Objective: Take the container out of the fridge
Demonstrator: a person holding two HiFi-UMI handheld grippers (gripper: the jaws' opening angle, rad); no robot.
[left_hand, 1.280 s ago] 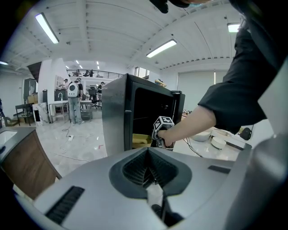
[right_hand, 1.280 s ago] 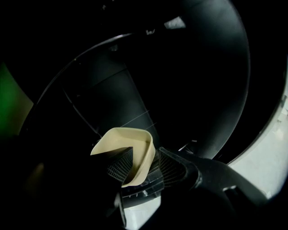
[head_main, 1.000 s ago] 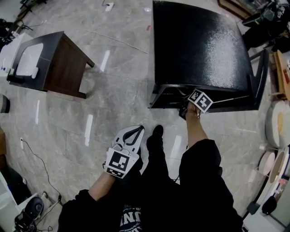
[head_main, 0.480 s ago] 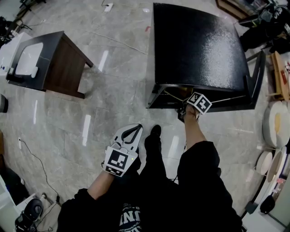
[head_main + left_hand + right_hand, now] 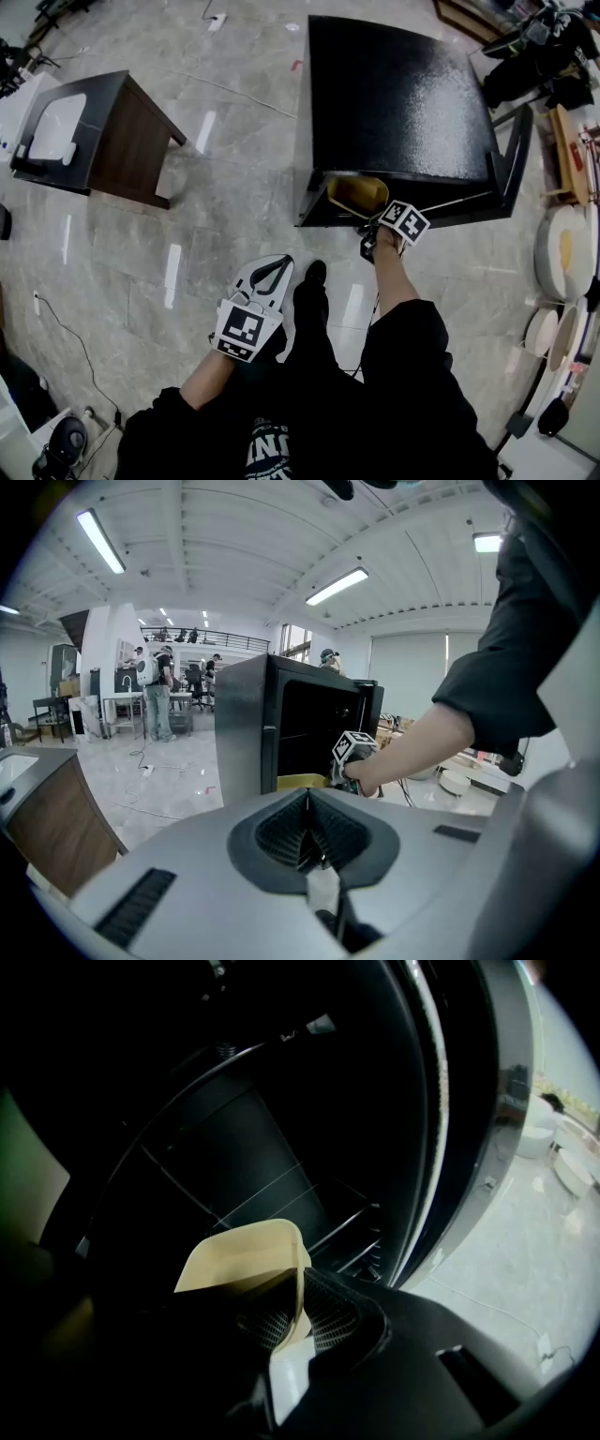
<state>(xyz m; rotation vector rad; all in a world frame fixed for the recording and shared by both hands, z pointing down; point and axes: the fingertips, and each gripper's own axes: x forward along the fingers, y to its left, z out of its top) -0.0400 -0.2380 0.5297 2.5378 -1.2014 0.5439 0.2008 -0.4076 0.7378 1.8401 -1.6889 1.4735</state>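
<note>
- Now your right gripper (image 5: 298, 1314) is clenched on the thin side wall of the pale yellow container (image 5: 246, 1255). The wall runs between the two ribbed pads, which press on it from both sides.
- Your container sits at the open front of the black fridge (image 5: 394, 94). In the head view it shows just under the front edge of the fridge's top, toward the left side of the opening.
- Behind it, in the right gripper view, wire shelves (image 5: 248, 1190) cross the dark inside of the fridge. The fridge door (image 5: 514, 155) stands swung open on your right.
- Your left gripper (image 5: 307, 829) has its jaws pressed together with nothing between them. You hold it low by your left leg, well apart from the fridge, above the grey stone floor (image 5: 234, 187).
- Off to your left stands a dark wooden side table (image 5: 131, 141).
</note>
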